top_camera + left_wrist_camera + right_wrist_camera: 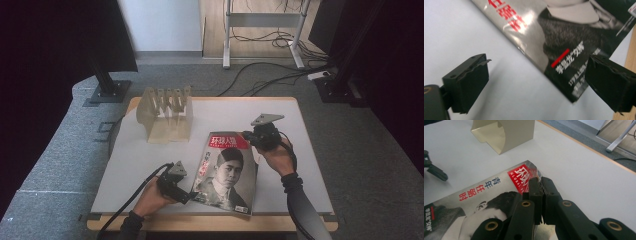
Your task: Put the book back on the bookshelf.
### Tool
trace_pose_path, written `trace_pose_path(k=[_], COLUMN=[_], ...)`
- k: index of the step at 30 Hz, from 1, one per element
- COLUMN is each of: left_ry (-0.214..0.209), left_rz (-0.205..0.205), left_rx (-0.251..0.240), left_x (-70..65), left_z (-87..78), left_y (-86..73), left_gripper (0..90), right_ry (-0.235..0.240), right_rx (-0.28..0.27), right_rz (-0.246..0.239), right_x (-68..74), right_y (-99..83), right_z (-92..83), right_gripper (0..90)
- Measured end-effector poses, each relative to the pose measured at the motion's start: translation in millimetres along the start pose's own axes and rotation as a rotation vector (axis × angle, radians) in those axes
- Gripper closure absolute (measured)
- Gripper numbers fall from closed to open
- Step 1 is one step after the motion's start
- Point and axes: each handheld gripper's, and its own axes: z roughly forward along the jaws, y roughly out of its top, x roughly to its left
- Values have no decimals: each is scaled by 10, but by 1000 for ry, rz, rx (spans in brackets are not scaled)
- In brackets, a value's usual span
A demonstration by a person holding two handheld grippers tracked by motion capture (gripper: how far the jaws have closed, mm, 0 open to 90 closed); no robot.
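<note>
Right gripper (541, 185) pinches magazine (226, 172) by its far right corner; left gripper (536, 82) spread, just off near left edge.
Glossy cover, greyscale portrait, red title block, on near-centre white table (135, 155). Corner crumpled between pads. Small print blurred. Beige slotted rack (166, 114) far left.

Your glossy portrait-cover magazine (227, 172) lay on the white worktop (140, 160), with the beige slotted plastic file rack (166, 114) behind it to the left.
</note>
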Motion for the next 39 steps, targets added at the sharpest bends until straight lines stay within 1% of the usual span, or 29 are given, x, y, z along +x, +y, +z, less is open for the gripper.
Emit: trace_pose_path(k=[3,5,7,9,11,13,16,18,21,22,25,26,28,29,31,33,35,37,39], left_ry=[-7,-12,-15,-23,-26,-51,-53,-65,-90,-97,-136,-155,-178,-182,-188,-197,-207,-209,-196], left_rz=[5,9,17,23,37,42,55,60,55,57,51,56,54,51,43,23,14,4,11], left_rx=[-2,-2,4,17,32,36,61,65,66,67,63,63,58,63,69,74,83,98,115], left_x=[46,73,98,128,154,185,211,234,275,285,306,313,313,312,319,334,352,357,342], left_z=[2,14,34,51,67,83,112,126,140,142,152,152,154,157,158,155,141,130,116], left_y=[76,129,183,233,275,305,347,365,384,391,417,426,442,449,456,457,466,486,516], left_gripper=[99,130,139,143,146,155,167,180,211,230,276,304,370,410,435,469,504,537,554], right_ry=[-4,-3,-4,-9,-10,-11,-9,-6,-5,-3,-2,1,3,4,6,9,11,14,16], right_rx=[-11,-19,-26,-32,-38,-46,-64,-72,-90,-94,-108,-112,-118,-121,-122,-122,-123,-125,-124], right_rz=[-15,-30,-48,-64,-80,-90,-106,-117,-137,-143,-156,-161,-167,-171,-177,-183,-186,-191,-194], right_x=[34,59,93,127,154,176,200,220,253,261,286,292,305,315,326,329,334,336,346], right_y=[67,115,164,212,256,294,345,379,429,447,492,504,519,522,525,524,522,521,521], right_z=[-59,-107,-153,-195,-236,-278,-336,-372,-426,-445,-497,-510,-525,-528,-530,-528,-525,-517,-515], right_gripper=[868,868,868,868,868,868,868,869,868,868,868,869,868,868,868,868,868,868,868])
